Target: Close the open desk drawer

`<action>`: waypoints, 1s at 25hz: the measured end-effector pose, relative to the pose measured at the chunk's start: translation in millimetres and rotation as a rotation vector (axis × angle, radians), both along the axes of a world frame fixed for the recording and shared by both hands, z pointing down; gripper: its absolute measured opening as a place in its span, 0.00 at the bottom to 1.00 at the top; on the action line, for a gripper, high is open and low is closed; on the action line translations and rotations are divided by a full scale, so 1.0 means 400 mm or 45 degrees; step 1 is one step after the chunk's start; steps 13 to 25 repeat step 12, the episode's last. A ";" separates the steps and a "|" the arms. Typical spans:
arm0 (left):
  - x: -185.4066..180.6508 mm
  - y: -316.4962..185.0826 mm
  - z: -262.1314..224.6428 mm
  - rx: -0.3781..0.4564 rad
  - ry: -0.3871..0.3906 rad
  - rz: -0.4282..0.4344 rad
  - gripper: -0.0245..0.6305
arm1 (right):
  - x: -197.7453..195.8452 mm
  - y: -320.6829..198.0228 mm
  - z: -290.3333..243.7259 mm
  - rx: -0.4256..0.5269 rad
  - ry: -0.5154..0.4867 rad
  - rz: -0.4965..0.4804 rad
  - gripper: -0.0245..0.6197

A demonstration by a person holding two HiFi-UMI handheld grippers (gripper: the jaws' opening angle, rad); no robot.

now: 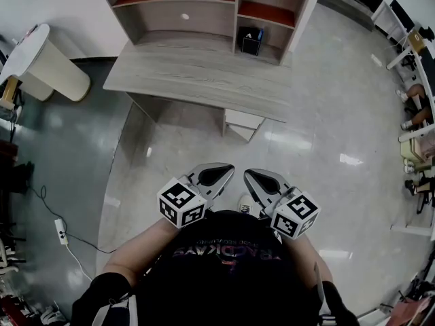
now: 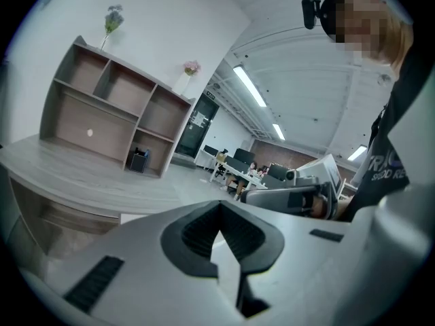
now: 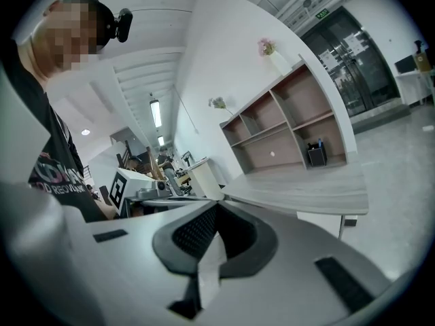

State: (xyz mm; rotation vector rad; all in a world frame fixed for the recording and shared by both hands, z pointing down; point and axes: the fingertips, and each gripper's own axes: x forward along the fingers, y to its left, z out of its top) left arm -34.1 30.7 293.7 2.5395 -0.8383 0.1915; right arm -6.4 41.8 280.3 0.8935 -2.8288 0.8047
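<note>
White desk drawer (image 1: 243,119), partly open

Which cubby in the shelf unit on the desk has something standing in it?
The small bottom cubby at the right end of the shelf unit: a black container stands in it. The other cubbies that show look bare.

The desk (image 1: 197,73) and shelf unit (image 1: 170,15) are viewed steeply from above, well back, at twelve o'clock in the head view, and are shared from low and nearly level at nine o'clock in the left gripper view and three o'clock in the right gripper view.
</note>
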 end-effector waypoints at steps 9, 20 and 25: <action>-0.012 -0.002 0.004 -0.015 0.007 -0.028 0.05 | -0.010 0.001 0.001 -0.001 0.002 -0.021 0.06; -0.016 -0.003 0.005 -0.018 0.010 -0.036 0.05 | -0.013 0.001 0.000 0.001 0.003 -0.026 0.06; -0.016 -0.003 0.005 -0.018 0.010 -0.036 0.05 | -0.013 0.001 0.000 0.001 0.003 -0.026 0.06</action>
